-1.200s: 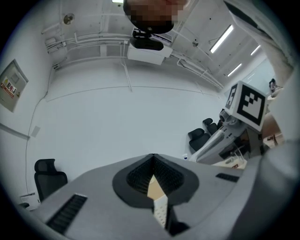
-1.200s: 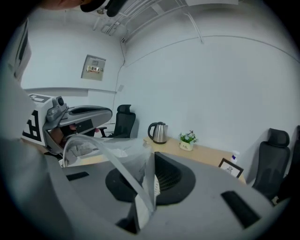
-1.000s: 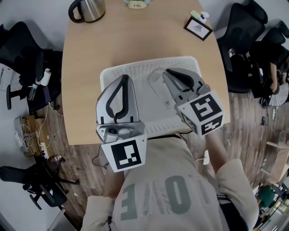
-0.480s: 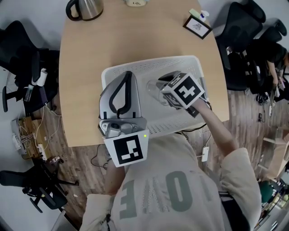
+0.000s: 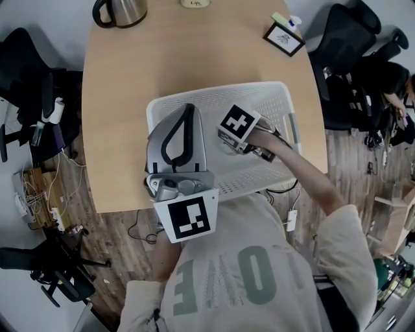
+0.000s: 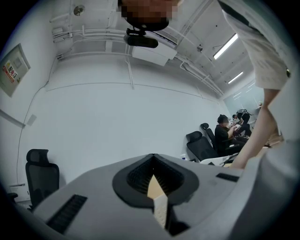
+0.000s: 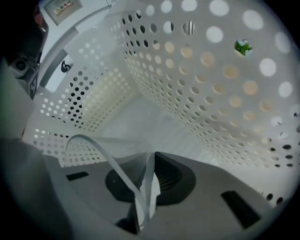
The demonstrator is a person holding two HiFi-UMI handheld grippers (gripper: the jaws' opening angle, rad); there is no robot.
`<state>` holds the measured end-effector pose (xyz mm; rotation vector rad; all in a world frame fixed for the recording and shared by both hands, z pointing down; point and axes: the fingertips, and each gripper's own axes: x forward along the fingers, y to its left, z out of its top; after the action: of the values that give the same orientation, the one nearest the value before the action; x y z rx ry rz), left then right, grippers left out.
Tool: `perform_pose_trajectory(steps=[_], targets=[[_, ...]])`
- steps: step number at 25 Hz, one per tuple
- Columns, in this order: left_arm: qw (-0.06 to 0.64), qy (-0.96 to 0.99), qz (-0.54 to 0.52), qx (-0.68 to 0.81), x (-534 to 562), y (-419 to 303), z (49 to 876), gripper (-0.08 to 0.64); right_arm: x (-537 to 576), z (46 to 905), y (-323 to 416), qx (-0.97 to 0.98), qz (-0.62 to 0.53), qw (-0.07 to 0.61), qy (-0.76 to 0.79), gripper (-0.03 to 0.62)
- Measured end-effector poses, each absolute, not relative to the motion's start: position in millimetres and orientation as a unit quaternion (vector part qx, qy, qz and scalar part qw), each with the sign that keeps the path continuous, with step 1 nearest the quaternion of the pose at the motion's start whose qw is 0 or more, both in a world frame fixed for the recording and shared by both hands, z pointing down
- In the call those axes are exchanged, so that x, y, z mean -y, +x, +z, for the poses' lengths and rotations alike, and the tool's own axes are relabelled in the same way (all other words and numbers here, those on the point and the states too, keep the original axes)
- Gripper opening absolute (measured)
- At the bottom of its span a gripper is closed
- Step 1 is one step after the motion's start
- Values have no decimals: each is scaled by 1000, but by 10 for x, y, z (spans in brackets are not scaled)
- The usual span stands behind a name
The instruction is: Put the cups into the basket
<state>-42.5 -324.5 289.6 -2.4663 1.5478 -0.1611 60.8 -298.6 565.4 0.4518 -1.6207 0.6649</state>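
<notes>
A white perforated basket (image 5: pixel 194 98) sits on the wooden table near its front edge. My right gripper (image 7: pixel 149 165) points down inside the basket, and in the head view its marker cube (image 5: pixel 238 126) faces up over the basket's middle. It is shut on the thin wall of a clear plastic cup (image 7: pixel 96 150), which hangs close to the basket's floor (image 7: pixel 140 112). The cube hides most of the cup in the head view. My left gripper (image 5: pixel 187 109) hovers over the basket's left half, shut and holding nothing. In the left gripper view, the left gripper (image 6: pixel 153 174) is tilted up at a wall.
A metal kettle (image 5: pixel 121 9) stands at the table's far left corner and a framed card (image 5: pixel 284 40) at the far right. Black office chairs (image 5: pixel 347 39) flank the table. Cables and clutter lie on the floor at left (image 5: pixel 39 188).
My right gripper has swung left and tipped down into the basket with the clear cup. The left gripper has crept slightly right.
</notes>
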Motion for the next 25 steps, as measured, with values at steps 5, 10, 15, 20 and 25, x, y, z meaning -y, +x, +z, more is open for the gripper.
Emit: perform_pose_trajectory(steps=[5,10,15,20,25], targets=[[113,-842,-53,-525,3241,-429,2890,8,2901,5820,550,691,284,641,178,23],[111,-840,-54,-528,3240,-441,2893,8,2861,5968,522,681,290,650,172,25],[111,-841,-54,-526,3239,-441,2897,8,2852,6044,540,671,292,659,172,25],[108,-842,-53,-525,3242,-441,2894,8,2852,6085,545,666,289,664,179,25],[108,-843,-54,-524,3248,-437,2899,8,2828,6098,526,666,292,665,168,28]])
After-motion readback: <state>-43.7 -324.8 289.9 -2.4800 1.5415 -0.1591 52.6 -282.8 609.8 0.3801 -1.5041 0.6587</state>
